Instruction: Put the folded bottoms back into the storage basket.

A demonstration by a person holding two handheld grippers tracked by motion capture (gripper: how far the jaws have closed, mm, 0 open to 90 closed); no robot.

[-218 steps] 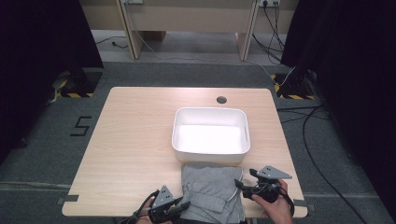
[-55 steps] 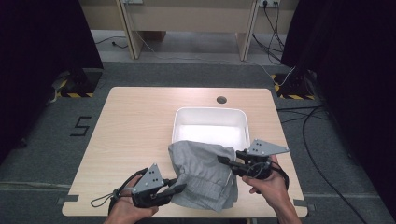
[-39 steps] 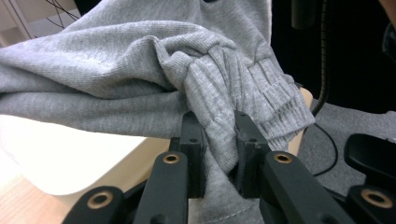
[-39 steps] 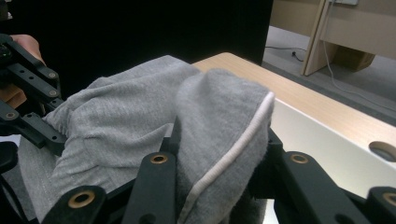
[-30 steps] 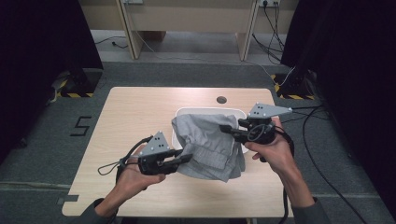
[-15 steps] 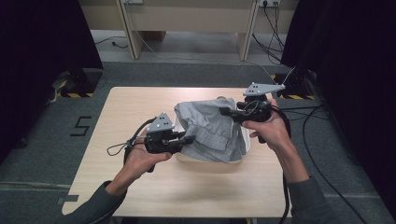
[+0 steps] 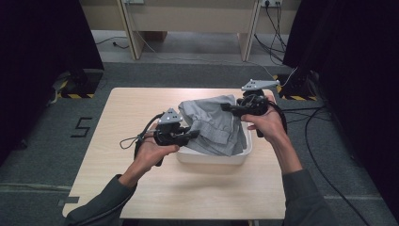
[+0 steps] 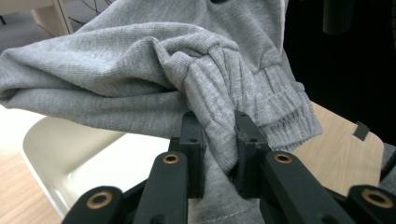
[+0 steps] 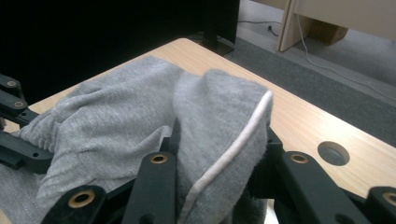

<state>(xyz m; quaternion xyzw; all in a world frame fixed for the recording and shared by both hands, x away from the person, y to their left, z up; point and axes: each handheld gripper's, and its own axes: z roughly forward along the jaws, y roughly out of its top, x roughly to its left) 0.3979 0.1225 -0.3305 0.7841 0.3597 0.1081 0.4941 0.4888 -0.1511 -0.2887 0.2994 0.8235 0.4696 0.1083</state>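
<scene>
Grey garment (image 7: 214, 125) hangs btwn both tongs over white bin (image 7: 214, 157) near surface's (image 7: 141, 188) far right corner; left tongs (image 7: 194, 135) pinch its ribbed cuff, right tongs (image 7: 225, 107) pinch its piped edge.

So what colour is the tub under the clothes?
White tub, clearest in the high view.

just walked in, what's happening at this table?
A person is working a two-jaw gripper in each hand to put a grey sweatshirt into a white tub on the wooden table. The left gripper is shut on a ribbed part of the fabric, the right gripper on a fold with a white-trimmed edge. The garment is held stretched between them above the tub, its lower part already sagging inside. Neither grip has let go yet.
</scene>
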